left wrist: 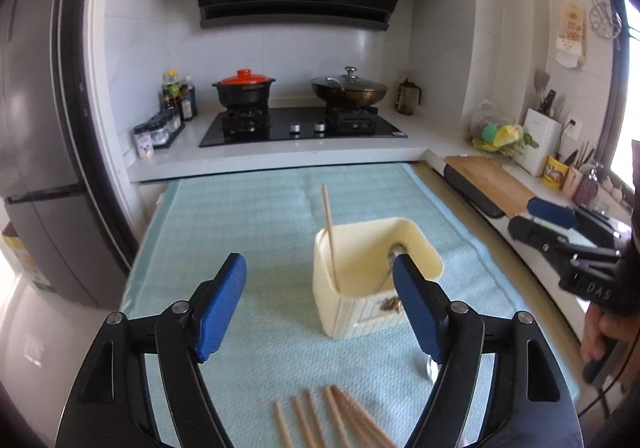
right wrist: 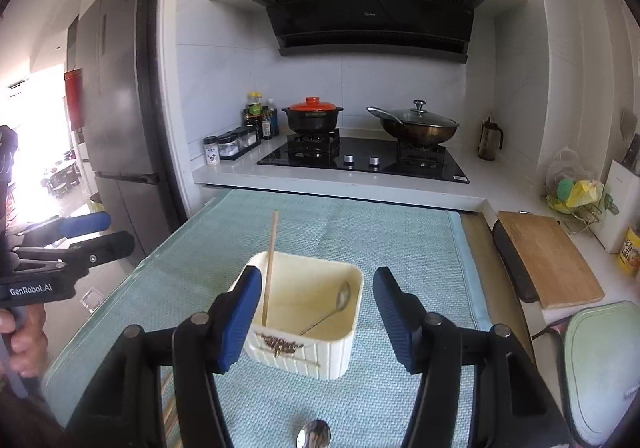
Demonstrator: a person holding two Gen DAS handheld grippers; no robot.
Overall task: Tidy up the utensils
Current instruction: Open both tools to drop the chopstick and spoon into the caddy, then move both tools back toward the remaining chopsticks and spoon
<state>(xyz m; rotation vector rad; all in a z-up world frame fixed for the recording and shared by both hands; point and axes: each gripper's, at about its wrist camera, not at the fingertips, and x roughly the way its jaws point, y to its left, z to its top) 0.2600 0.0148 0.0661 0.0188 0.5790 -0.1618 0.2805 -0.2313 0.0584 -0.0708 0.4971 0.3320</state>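
Left wrist view: the left gripper (left wrist: 318,302) hangs spread and empty over loose chopsticks (left wrist: 340,418) on the mat, just short of the cream holder (left wrist: 360,312). The right gripper (right wrist: 318,312), equally spread and empty, faces the holder with a spoon (right wrist: 314,434) below it. Best lower squarely over one chopstick and pinch mid-shaft, so it stays level.

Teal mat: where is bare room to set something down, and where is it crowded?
Free: the teal mat between the cream holder and the stove counter, and its left side. Crowded: the near edge, with loose chopsticks and a spoon.
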